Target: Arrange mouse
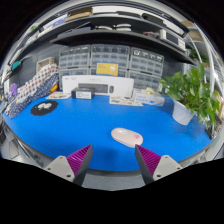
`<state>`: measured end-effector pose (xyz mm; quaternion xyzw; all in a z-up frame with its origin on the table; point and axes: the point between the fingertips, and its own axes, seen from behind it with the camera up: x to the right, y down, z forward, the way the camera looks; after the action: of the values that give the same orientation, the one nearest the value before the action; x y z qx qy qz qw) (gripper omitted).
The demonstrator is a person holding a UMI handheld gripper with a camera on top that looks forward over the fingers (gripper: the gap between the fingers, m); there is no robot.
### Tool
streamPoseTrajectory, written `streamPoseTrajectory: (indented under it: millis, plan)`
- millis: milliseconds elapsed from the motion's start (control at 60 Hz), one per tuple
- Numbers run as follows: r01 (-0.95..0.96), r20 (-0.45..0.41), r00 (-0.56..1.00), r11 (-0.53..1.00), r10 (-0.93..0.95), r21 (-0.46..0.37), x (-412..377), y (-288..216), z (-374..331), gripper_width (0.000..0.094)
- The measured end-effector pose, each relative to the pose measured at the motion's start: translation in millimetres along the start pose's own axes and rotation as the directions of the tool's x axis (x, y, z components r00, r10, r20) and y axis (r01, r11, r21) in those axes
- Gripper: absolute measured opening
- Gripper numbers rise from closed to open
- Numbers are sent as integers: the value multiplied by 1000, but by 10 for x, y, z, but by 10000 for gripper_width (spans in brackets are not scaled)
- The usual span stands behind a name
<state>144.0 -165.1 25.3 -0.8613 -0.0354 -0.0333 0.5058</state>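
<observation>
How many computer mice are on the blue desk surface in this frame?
1. The white mouse lies on the blue mat, just ahead of the open gripper. Others may be hidden in the clutter beyond.

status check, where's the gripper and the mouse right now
Gripper open, empty, above the blue mat. White mouse lies on mat just ahead of fingers, untouched. Path to it clear; potted plant stands off to the side.

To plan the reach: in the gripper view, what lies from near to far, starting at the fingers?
Gripper, fingers open with nothing between them → white mouse on the blue table → white boxes at the far edge → drawer cabinets.
</observation>
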Motion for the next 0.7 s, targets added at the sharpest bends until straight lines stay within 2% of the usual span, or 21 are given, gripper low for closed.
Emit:
streamPoseTrajectory:
  millis: [250, 450, 700]
  plan:
    - [-8, 31, 999, 998, 10, -64, 604, 122, 535, 852]
    - [-11, 75, 997, 998, 16, -58, 727, -59, 924, 831]
    - [-70, 72, 994, 993, 77, -93, 793, -200, 1233, 692]
